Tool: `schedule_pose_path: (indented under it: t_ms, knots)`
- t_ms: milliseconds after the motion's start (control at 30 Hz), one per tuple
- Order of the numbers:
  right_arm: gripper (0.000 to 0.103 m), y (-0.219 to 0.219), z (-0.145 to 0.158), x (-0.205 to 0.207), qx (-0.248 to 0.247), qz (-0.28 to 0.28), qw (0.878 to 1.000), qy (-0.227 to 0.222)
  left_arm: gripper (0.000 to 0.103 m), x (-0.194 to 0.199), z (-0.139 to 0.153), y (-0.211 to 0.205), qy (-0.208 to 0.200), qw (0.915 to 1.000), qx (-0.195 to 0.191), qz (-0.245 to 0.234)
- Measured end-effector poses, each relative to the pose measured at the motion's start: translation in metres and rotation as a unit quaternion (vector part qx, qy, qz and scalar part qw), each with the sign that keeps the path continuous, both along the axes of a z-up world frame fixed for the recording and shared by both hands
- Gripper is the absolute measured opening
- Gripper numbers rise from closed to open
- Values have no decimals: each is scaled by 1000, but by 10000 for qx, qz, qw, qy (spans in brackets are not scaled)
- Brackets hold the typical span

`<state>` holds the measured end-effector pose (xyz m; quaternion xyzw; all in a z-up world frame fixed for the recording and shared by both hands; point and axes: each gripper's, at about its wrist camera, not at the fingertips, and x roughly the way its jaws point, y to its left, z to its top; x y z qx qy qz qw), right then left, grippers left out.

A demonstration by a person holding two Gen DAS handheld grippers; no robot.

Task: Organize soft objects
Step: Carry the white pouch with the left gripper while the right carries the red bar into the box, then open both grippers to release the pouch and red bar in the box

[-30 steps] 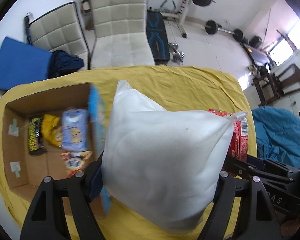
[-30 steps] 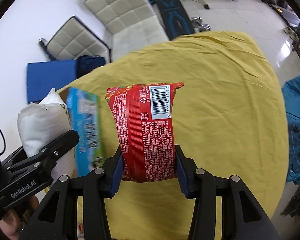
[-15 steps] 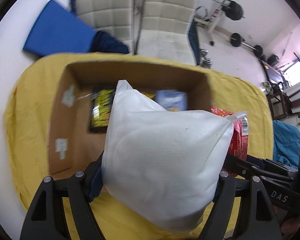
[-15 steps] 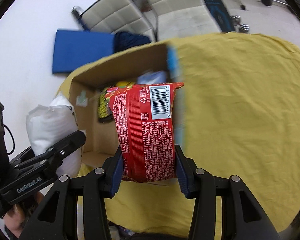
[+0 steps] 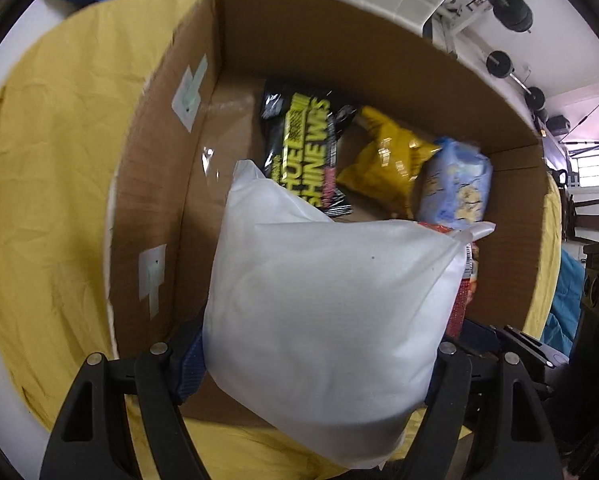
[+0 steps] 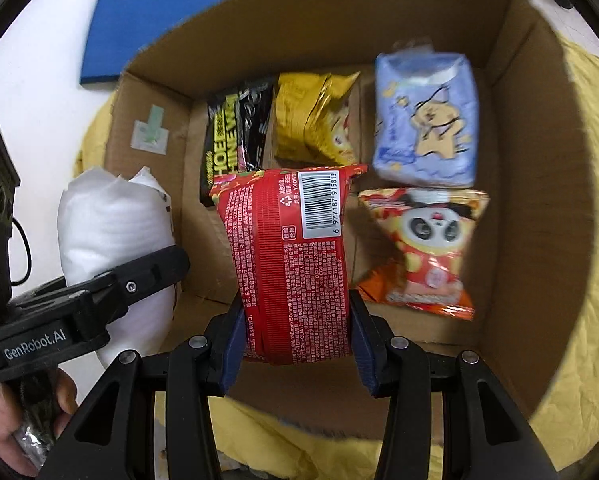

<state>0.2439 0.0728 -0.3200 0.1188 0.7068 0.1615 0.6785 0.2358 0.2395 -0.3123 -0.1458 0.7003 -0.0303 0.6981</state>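
White pillow bag [image 5: 323, 316] clamped in the left gripper [image 5: 319, 360] and red snack packet [image 6: 295, 264] pinched in the right gripper [image 6: 297, 336] both hang over the cardboard box [image 6: 539, 208]; lower each onto bare floor ahead before releasing.

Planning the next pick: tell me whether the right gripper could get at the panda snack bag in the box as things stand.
Probably not yet. The right gripper is shut on the red packet, so its jaws are occupied. The way itself looks free: the panda snack bag lies uncovered on the cardboard box floor.
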Motion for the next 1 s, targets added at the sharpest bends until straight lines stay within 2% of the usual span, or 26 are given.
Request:
schedule_pose_path:
  t_ms: [133, 267, 533, 833, 1000]
  knots:
    - [49, 8, -25, 8, -125, 16, 9999, 116, 78, 8, -22, 1, 205, 9998, -31, -76]
    - [49, 12, -41, 13, -167, -59, 9997, 175, 80, 12, -33, -6, 267, 9990, 233, -263]
    - [51, 6, -54, 13, -333, -110, 9991, 246, 80, 13, -55, -34, 497, 9971, 405, -400]
    - [51, -10, -55, -12, -589, 11, 9980, 234, 80, -8, -52, -45, 519, 9954, 676, -440]
    - [52, -32, -46, -21, -665, -7, 9977, 147, 80, -14, -34, -42, 452, 9967, 616, -278]
